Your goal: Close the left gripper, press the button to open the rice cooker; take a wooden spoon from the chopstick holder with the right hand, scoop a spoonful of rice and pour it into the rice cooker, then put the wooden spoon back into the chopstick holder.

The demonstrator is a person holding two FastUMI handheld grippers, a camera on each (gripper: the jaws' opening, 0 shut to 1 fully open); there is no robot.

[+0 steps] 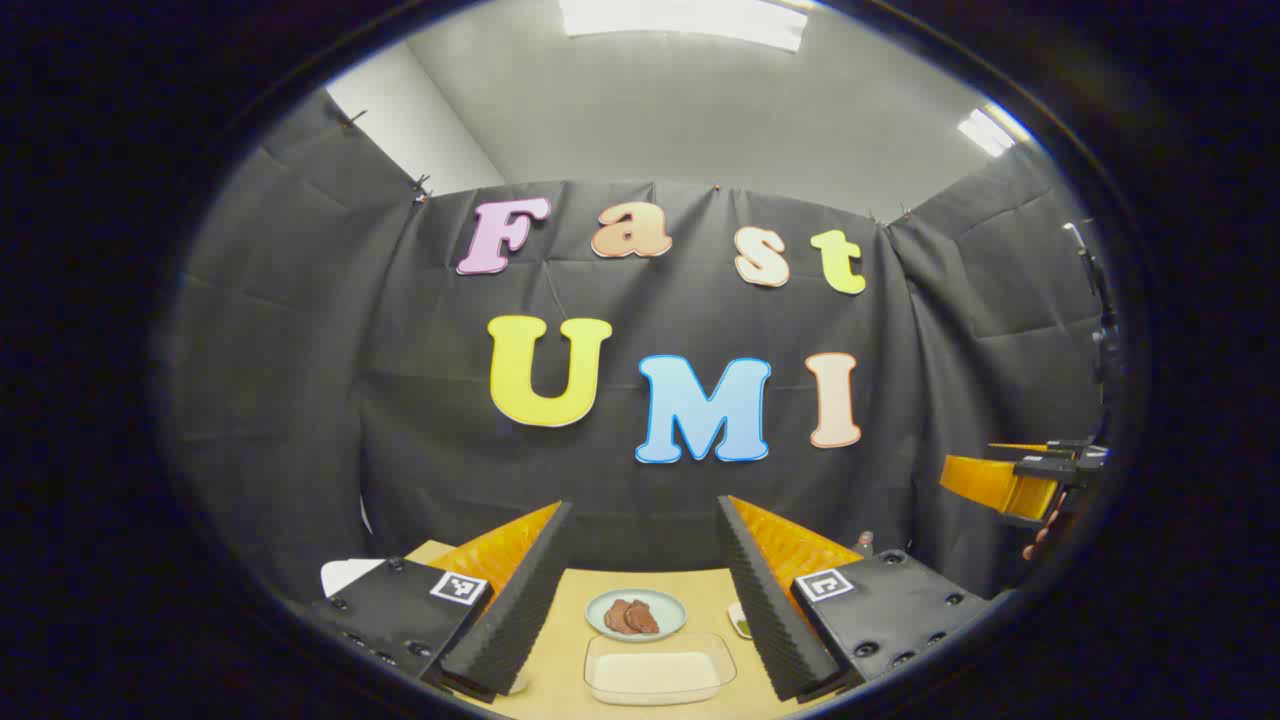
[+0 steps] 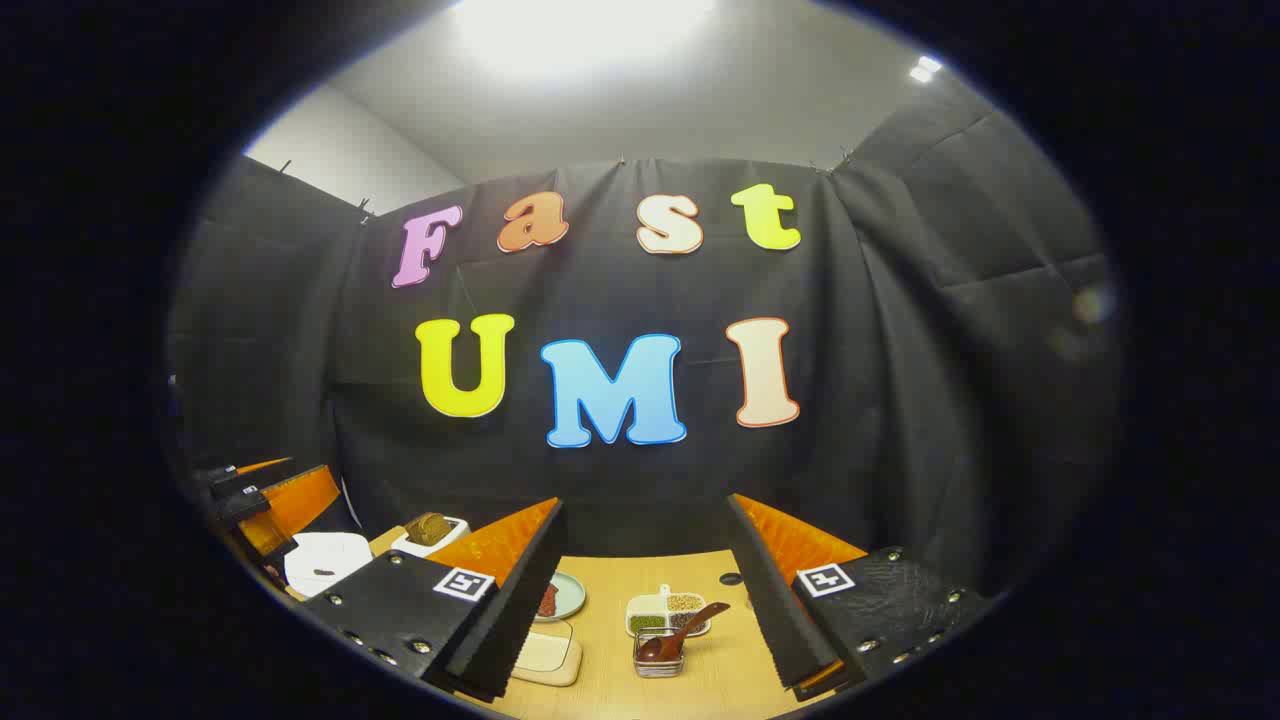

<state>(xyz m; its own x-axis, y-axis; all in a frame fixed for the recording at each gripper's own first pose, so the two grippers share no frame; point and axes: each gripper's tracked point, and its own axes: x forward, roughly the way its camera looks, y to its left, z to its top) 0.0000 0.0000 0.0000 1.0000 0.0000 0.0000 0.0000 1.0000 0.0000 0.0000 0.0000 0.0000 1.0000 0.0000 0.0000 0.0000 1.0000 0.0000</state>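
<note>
My left gripper is open and held above the wooden table, nothing between its fingers. Below it lie a clear rectangular container of white rice and a plate of brown food. My right gripper is open too. Under it a dark wooden spoon leans in a small clear chopstick holder. The white rice cooker sits at the far left of the right gripper view, lid down. The rice container shows partly behind my right gripper's left finger.
A divided white dish of beans stands behind the holder. A white box with something brown sits beyond the cooker. The other gripper shows at the right edge of the left view and at the left edge of the right view.
</note>
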